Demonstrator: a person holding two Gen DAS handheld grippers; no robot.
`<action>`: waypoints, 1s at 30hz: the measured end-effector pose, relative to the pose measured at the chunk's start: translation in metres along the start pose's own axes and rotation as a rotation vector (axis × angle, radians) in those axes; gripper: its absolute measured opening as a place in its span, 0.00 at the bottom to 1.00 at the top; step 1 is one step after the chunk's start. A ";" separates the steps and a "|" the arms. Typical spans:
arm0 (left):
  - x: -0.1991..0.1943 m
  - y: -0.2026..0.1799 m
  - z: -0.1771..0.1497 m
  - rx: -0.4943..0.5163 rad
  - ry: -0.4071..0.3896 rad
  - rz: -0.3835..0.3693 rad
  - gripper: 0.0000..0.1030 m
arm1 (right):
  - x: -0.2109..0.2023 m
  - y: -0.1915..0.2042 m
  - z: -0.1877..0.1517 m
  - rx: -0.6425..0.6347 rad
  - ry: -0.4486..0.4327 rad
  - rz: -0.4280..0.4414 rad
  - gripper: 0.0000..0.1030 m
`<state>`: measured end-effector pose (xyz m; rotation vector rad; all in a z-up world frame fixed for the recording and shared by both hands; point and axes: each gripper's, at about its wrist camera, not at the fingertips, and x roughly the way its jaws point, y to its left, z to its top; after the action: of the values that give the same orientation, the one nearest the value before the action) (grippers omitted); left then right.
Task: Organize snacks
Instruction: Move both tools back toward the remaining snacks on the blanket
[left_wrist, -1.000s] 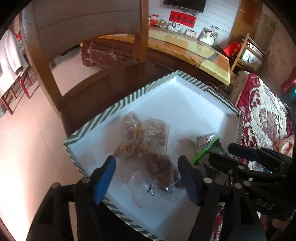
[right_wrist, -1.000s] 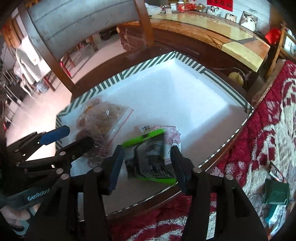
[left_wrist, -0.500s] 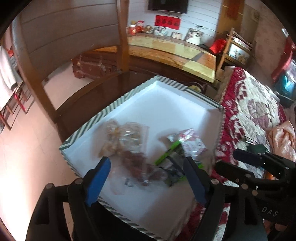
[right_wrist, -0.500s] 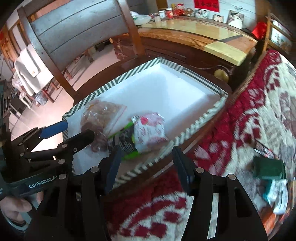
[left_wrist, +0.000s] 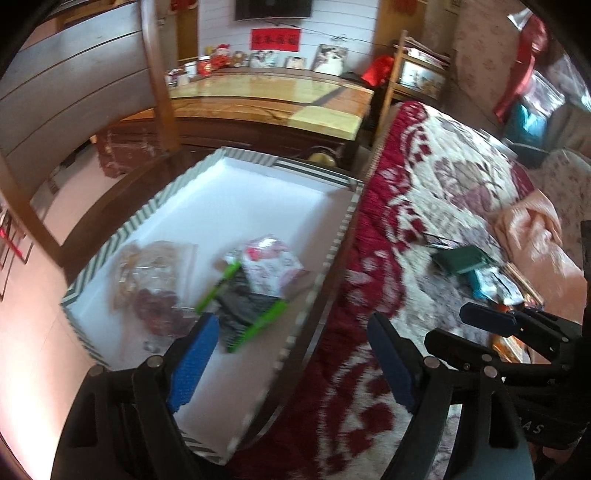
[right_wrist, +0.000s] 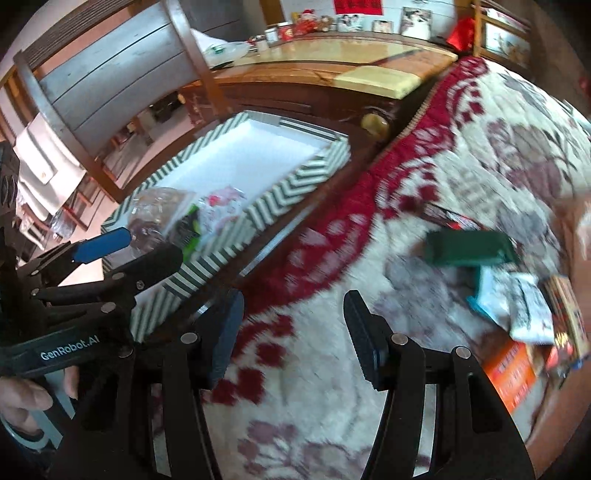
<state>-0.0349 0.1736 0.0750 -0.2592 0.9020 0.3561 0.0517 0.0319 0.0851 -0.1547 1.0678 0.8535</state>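
A tray with a green-and-white striped rim (left_wrist: 147, 218) holds clear bags of brown snacks (left_wrist: 147, 273), a dark packet with green edges (left_wrist: 251, 314) and a pink-and-white packet (left_wrist: 269, 269). My left gripper (left_wrist: 291, 358) is open and empty over the tray's right edge and the blanket. My right gripper (right_wrist: 295, 338) is open and empty above the red-and-white blanket (right_wrist: 369, 258). To its right on the blanket lie a dark green packet (right_wrist: 469, 247), a white-and-teal packet (right_wrist: 517, 306) and an orange box (right_wrist: 513, 365). The tray (right_wrist: 295, 184) sits at its left.
The tray rests on a dark wooden chair seat (left_wrist: 122, 192) with a tall backrest (left_wrist: 74, 92). Behind it stands a long wooden cabinet (left_wrist: 277, 92) with photos and jars. A peach cloth (left_wrist: 535, 229) lies on the bed at the right. A hand (right_wrist: 22, 402) holds the left gripper.
Both grippers have swung right, from over the tray toward the blanket. The packets that were between my right fingers now lie in the tray. The left jaws stand a little wider.
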 end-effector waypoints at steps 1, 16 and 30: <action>0.000 -0.005 0.000 0.009 0.000 -0.005 0.82 | -0.002 -0.004 -0.003 0.009 0.000 -0.004 0.55; 0.016 -0.072 0.004 0.101 0.053 -0.111 0.82 | -0.032 -0.090 -0.048 0.174 -0.011 -0.073 0.55; 0.063 -0.145 0.040 0.262 0.104 -0.326 0.83 | -0.042 -0.135 -0.066 0.266 -0.028 -0.079 0.55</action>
<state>0.0887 0.0683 0.0583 -0.1802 0.9797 -0.0786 0.0884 -0.1156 0.0482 0.0378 1.1312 0.6341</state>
